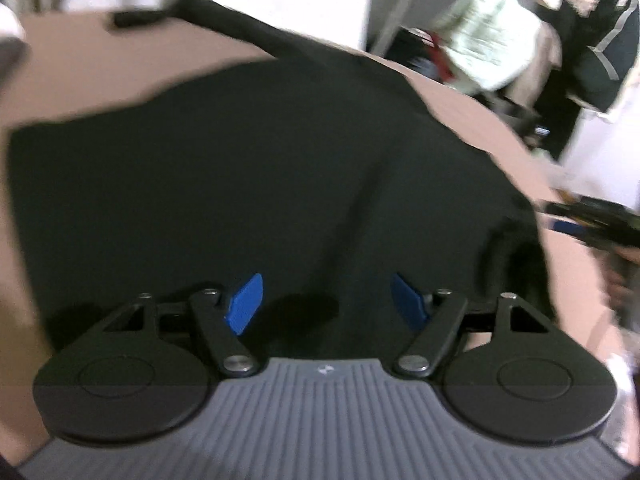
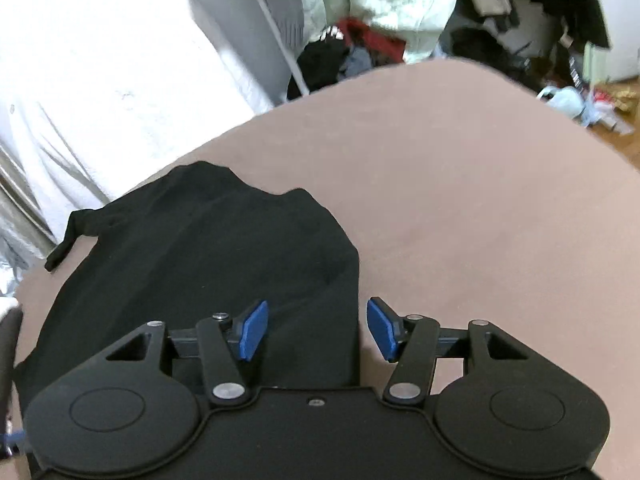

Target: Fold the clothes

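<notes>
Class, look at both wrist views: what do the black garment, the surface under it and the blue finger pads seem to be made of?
Black garment: soft matte knit, probably cotton jersey; it drapes and creases without shine.
Brown surface: smooth, dull pinkish-brown, possibly a fabric cover; no weave is visible.
Blue pads: matte rubber or plastic, flat and uniform.

No text, label or number can be read anywhere.

Garment: we see a black cloth garment (image 2: 208,256) lying near left on the mauve flat surface (image 2: 480,200).
Right gripper (image 2: 317,330): blue pads parted, straddling the garment's right edge.
Far: we see heaped clothes (image 2: 372,4).
</notes>
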The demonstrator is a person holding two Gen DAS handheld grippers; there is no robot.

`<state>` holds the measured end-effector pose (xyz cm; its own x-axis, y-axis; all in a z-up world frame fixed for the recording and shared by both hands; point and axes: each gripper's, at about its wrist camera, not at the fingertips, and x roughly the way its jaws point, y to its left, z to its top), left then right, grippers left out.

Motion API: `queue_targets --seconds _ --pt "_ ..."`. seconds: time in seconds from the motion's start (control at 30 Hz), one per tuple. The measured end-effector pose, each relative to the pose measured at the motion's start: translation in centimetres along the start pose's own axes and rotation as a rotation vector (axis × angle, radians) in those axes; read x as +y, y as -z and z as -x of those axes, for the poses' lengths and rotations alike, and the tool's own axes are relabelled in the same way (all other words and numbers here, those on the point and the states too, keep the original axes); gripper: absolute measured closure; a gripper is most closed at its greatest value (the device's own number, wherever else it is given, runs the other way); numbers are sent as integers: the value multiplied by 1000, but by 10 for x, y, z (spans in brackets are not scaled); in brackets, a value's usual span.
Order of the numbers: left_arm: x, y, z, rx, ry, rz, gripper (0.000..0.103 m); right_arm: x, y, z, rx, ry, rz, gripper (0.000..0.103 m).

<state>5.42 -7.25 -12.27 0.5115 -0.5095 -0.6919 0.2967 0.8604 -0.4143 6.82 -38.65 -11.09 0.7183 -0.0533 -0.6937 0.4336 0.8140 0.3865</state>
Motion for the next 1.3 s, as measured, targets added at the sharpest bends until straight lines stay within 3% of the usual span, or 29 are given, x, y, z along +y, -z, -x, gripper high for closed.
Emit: queue_targets --seconds 0.1,0.13,0.17,0.2,0.27,0.37,0.5,0.6,0.7,0.83,0.93,1.07,1.2,1.3 --pt "-8 5 -10 30 88 2 34 -11 -5 -30 39 -66 -81 38" --pt "-10 7 -12 41 96 -3 34 -11 -3 -38 45 -88 -100 39" --pt "-13 10 -15 53 91 -14 34 -9 -2 -45 46 -101 -105 46" --pt "-16 13 -18 65 86 -26 34 -1 -2 -45 18 -69 -38 95" --pt "-22 18 -22 89 81 -41 34 14 -2 -44 -40 -5 88 97" --pt "-26 24 -23 122 106 -56 34 12 -13 -20 -157 81 163 100" --pt "-40 33 -36 234 163 -130 33 -9 -12 -37 -104 144 147 100" --pt "-60 48 -41 268 119 -277 32 -10 0 -51 -69 172 194 100" --pt "-71 56 -36 277 139 -339 30 -9 5 -47 -89 164 225 93" --pt "-77 55 -33 273 212 -296 30 -23 8 -14 -54 119 116 51" --pt "-83 55 -32 243 242 -280 30 -37 24 18 26 11 -15 47" --pt "-101 56 -39 206 244 -347 30 -51 62 47 159 -147 -122 43" --pt "-114 60 -45 197 216 -417 30 -47 113 58 297 -159 -130 38" --pt "-111 62 -39 190 204 -423 30 -40 137 67 344 -217 -88 35"
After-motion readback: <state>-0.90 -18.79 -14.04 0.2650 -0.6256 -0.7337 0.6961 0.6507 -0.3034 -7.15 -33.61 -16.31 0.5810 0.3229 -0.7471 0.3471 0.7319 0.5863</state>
